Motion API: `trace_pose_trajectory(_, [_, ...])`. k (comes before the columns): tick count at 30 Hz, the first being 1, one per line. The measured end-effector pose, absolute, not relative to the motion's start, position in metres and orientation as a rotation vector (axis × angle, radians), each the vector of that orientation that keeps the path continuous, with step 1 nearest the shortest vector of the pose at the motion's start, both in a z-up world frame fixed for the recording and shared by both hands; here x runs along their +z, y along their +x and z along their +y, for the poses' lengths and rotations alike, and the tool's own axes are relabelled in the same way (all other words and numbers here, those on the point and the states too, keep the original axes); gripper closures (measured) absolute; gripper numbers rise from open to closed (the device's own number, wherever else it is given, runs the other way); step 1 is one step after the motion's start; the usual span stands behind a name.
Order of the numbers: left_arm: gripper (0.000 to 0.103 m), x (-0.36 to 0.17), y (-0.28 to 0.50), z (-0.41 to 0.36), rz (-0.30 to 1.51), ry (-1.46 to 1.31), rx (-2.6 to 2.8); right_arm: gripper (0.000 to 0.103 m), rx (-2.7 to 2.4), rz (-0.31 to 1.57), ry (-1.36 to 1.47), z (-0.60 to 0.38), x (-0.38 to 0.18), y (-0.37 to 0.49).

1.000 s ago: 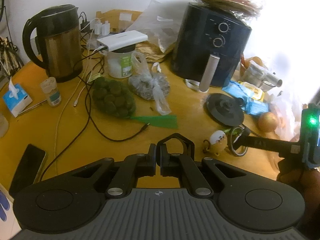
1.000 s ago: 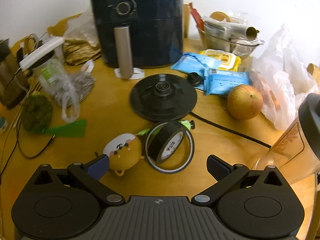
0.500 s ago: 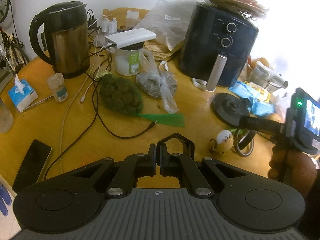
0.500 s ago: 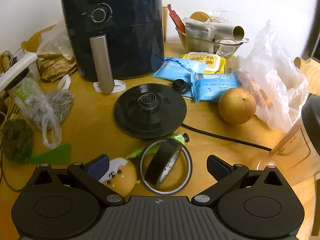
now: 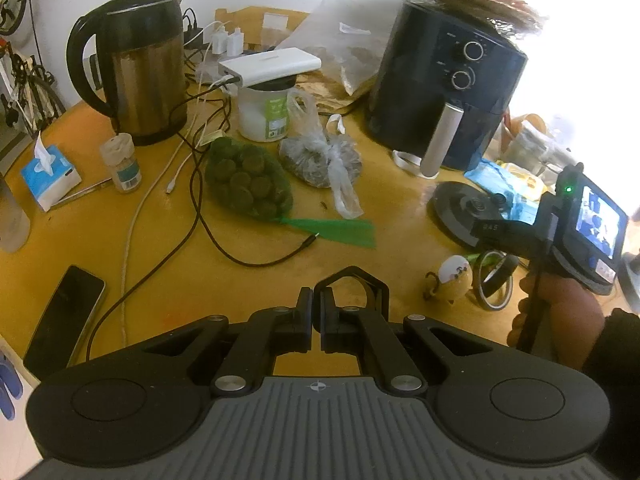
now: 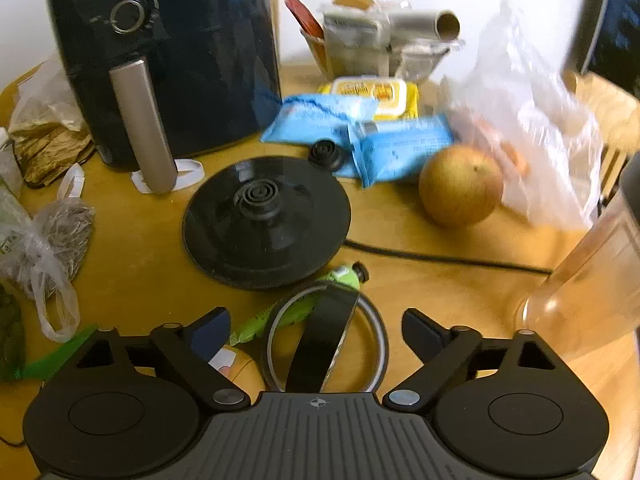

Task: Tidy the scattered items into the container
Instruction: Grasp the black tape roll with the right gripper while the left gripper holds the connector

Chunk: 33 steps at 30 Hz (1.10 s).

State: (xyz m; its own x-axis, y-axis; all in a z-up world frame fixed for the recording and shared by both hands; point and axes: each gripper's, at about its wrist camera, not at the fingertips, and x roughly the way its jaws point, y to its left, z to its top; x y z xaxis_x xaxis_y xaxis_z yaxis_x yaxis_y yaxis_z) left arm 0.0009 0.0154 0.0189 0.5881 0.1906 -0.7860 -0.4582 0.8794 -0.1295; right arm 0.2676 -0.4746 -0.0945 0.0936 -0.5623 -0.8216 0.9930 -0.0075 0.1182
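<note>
Tape roll [image 6: 326,344]: standing on edge on the wooden table [image 6: 440,284], sitting between the right gripper's fingers, touching neither.
Right gripper [image 6: 316,330]: jaws standing wide, having just been closing in on the roll; pads not pressing it.
Neighbours: a green tube [image 6: 296,310] lying behind the roll, a yellow egg-shaped toy [image 5: 454,280] just beside it, the black kettle base [image 6: 266,220] beyond.
Left gripper [image 5: 316,314]: hovering over bare table, jaws pressed together, holding nothing.
</note>
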Motion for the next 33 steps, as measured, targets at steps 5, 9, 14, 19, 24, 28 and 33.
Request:
trace_pose_trajectory(5, [0.099,0.019,0.001,0.015,0.865,-0.338,0.39,0.028,-1.371,0.682,0.922,-0.48,-0.101,0.266])
trace_pose_trajectory(9, [0.099,0.018,0.001,0.015,0.865,-0.337,0.387,0.039,-1.358,0.691,0.984,-0.484,-0.108,0.264])
trace_pose_trajectory(14, [0.099,0.018,0.001,0.015,0.866,-0.336,0.386,0.058,-1.344,0.693,0.999,-0.486,-0.108,0.264])
trace_pose_trajectory(19, [0.099,0.019,0.003,0.013,0.865,-0.333,0.383,0.079,-1.324,0.696,1.008,-0.486,-0.107,0.264])
trace_pose_trajectory(24, [0.099,0.02,0.003,0.011,0.863,-0.331,0.379,0.079,-1.302,0.689,1.009,-0.485,-0.107,0.261])
trace_pose_trajectory(28, [0.099,0.021,0.003,0.01,0.861,-0.329,0.375,0.079,-1.294,0.684,0.999,-0.482,-0.105,0.26])
trace_pose_trajectory(33, [0.099,0.022,0.002,0.008,0.858,-0.326,0.367,0.079,-1.284,0.671,0.982,-0.478,-0.1,0.258])
